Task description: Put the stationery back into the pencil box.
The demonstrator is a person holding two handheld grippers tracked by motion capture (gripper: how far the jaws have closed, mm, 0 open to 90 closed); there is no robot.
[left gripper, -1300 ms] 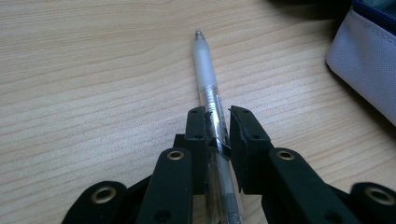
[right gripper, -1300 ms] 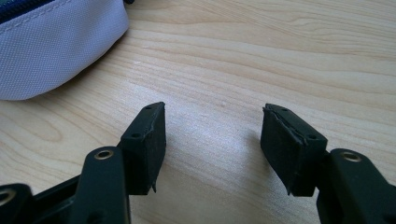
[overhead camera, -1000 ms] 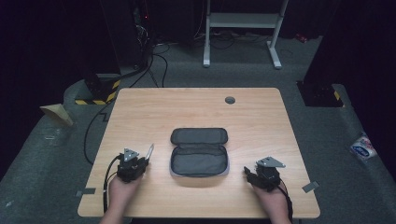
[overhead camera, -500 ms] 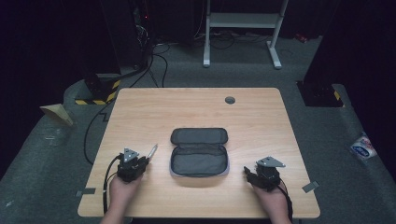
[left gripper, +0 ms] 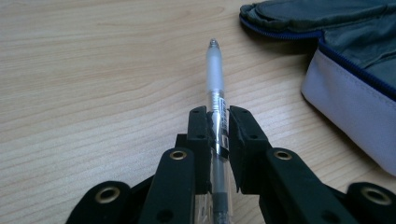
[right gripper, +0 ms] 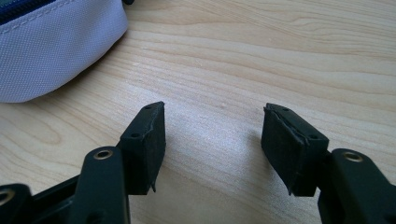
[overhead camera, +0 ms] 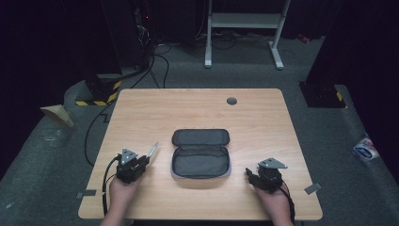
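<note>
Open pencil case (overhead camera: 201,155) at table (overhead camera: 197,110) centre, contents indiscernible; left gripper (left gripper: 218,122) at 8 o'clock clamps pen (left gripper: 215,74); right gripper (right gripper: 212,135) at 4 o'clock, jaws wide apart, empty.

One desk (overhead camera: 197,113), one open pouch (overhead camera: 201,153) at its middle, one pen (left gripper: 215,93) left of it, two grippers, left (overhead camera: 141,161) and right (overhead camera: 251,175).

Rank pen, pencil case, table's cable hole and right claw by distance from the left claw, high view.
1. Pen: clamped in the left claw.
2. Pencil case: lying open to its right, mid-table.
3. Right claw: beyond the case, near the table's front edge.
4. Cable hole: near the far edge.
</note>
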